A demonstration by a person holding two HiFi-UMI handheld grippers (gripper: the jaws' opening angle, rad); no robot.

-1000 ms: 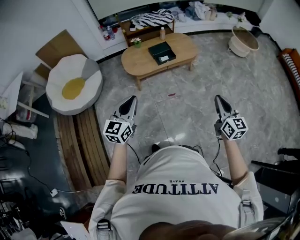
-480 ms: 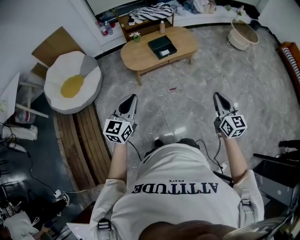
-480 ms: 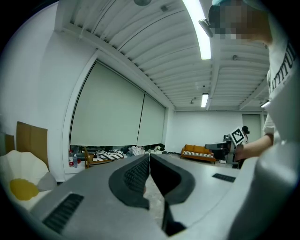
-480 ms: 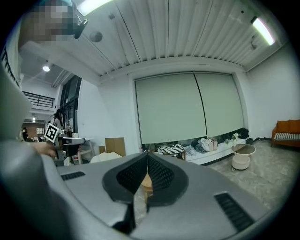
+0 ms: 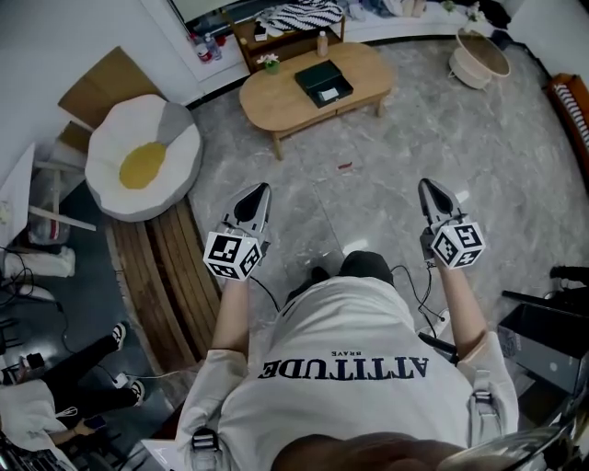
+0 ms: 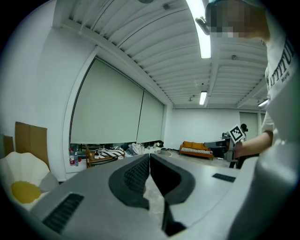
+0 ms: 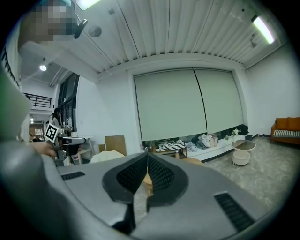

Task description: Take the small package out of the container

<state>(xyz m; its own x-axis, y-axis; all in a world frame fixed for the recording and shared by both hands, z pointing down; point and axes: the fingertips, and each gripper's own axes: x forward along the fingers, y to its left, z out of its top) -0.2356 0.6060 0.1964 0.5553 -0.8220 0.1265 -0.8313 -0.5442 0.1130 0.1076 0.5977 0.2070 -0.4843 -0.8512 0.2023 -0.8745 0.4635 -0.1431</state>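
Note:
A dark green box-like container with a pale patch on its lid lies on a low oval wooden table far ahead on the marble floor. I cannot see the small package. My left gripper is held out in front of the body, its jaws shut with nothing between them, as the left gripper view confirms. My right gripper is level with it on the other side, also shut and empty. Both are well short of the table.
An egg-shaped cushion lies at left beside wooden slats. A woven basket sits at the back right. A shelf with striped cloth stands behind the table. Another person's legs show at lower left. Cables trail on the floor.
The table has drifted slightly up and right in the head view. Another person's legs have come into view at lower left. Both grippers keep their pose and stay shut.

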